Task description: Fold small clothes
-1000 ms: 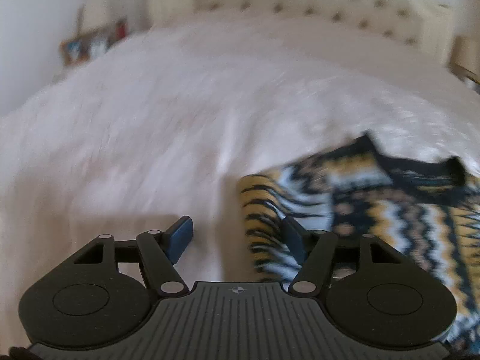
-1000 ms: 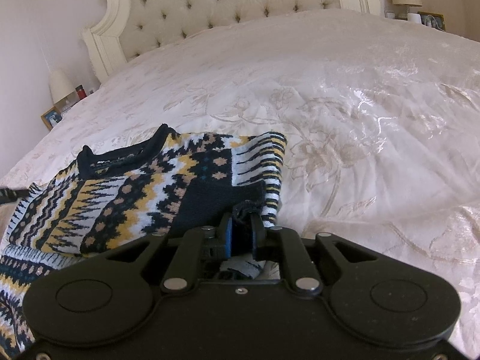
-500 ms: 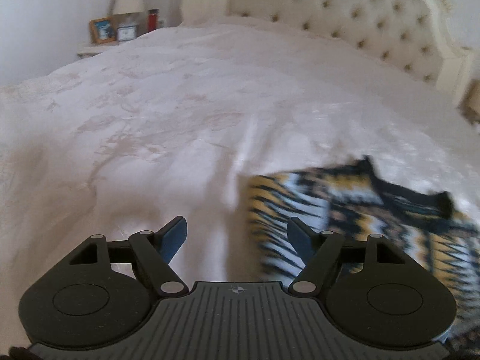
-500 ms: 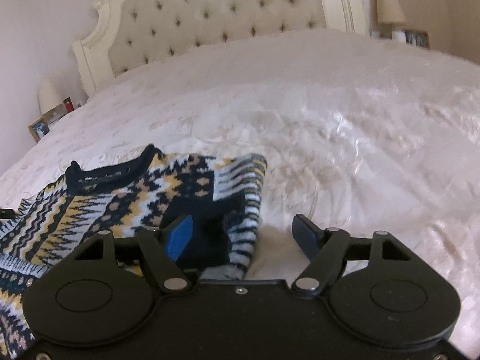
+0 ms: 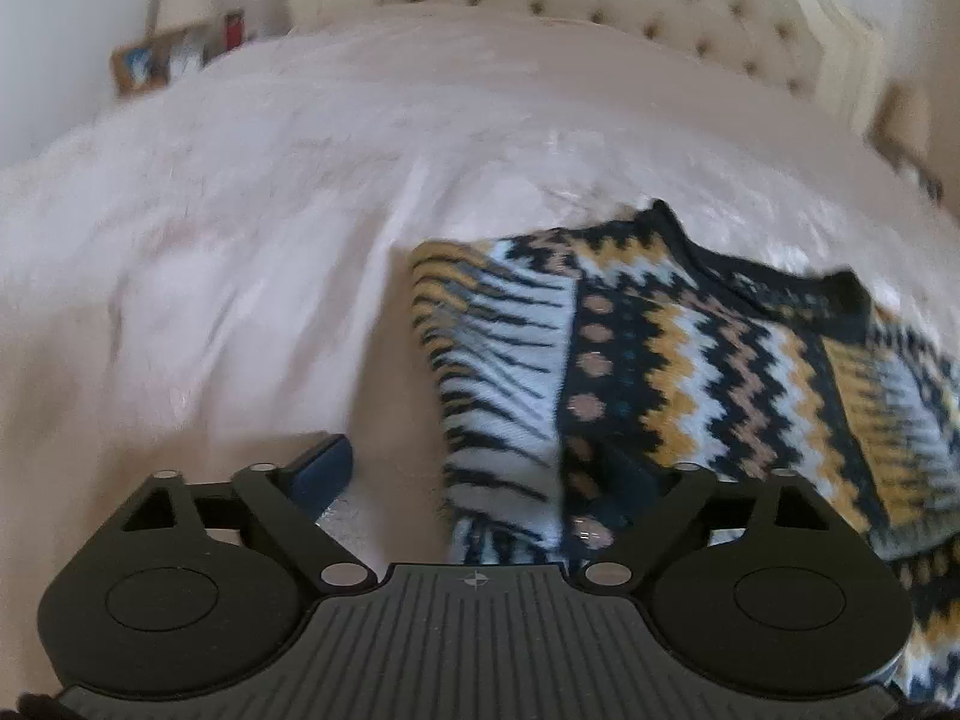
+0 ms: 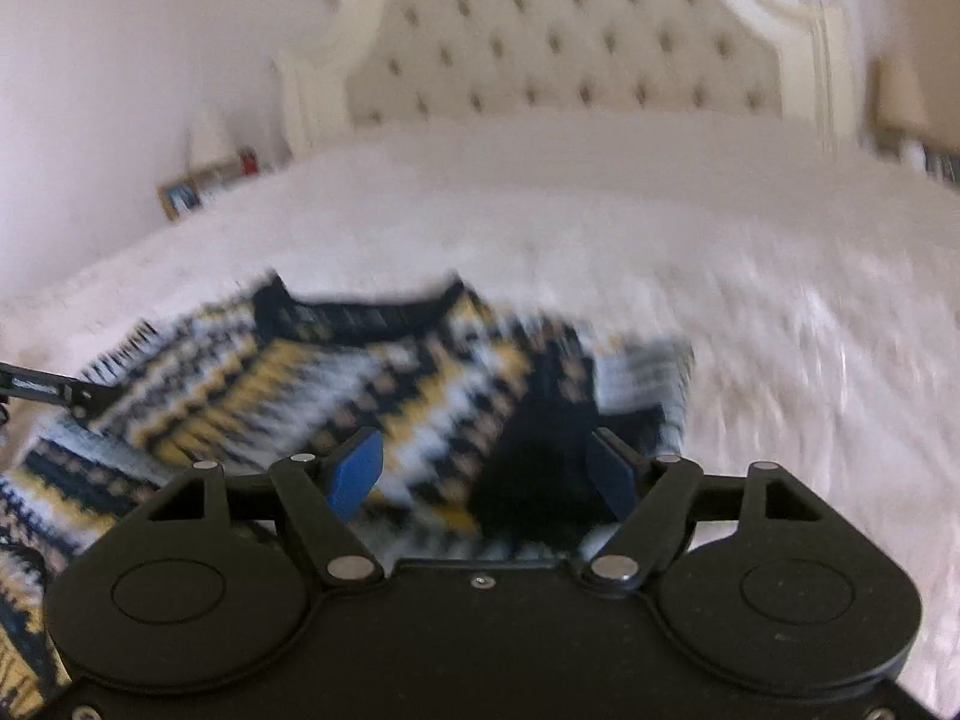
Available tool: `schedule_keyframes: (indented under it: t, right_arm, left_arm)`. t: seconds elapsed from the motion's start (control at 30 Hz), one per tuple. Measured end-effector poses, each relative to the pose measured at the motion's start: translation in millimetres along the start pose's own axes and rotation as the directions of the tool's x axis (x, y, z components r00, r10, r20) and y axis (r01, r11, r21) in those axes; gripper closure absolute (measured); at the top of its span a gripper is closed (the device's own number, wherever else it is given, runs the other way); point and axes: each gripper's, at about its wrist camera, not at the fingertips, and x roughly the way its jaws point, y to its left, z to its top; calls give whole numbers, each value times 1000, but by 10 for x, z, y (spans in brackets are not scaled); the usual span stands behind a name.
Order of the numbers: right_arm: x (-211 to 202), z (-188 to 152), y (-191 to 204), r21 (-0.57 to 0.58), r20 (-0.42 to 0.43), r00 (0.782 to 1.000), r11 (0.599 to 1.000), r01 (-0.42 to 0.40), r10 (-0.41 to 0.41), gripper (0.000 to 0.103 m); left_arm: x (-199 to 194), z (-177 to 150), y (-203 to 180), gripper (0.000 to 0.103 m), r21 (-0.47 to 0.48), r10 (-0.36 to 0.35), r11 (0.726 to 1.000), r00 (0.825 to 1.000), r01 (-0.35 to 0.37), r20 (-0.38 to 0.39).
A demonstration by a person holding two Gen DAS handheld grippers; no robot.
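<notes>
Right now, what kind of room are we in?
Almost certainly a bedroom: a tufted headboard, a white bedspread under the patterned sweater, and a framed photo beside the bed.

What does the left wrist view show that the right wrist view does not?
Only the left wrist view: the left gripper, jaws opening, straddling the patterned knitted sweater's striped folded sleeve edge.

Only the right wrist view: the right gripper, open over the sweater's dark folded sleeve.

Both: the sweater, white bedspread, tufted cream headboard, framed picture.
</notes>
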Motion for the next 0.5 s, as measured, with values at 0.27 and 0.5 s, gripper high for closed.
schedule_keyframes:
  t: [0.27,0.5]
  right_arm:
    - [136,-171,-194,123,-30,999,992,20,-16,2]
    - [121,-235,-286,161,7,1000,987,-15,14,1]
  left_arm:
    - [12,-180,84,7,-43,-52,998,994,56,94]
    - [-48,-230,343,7,-187,-147,966,975,177,165]
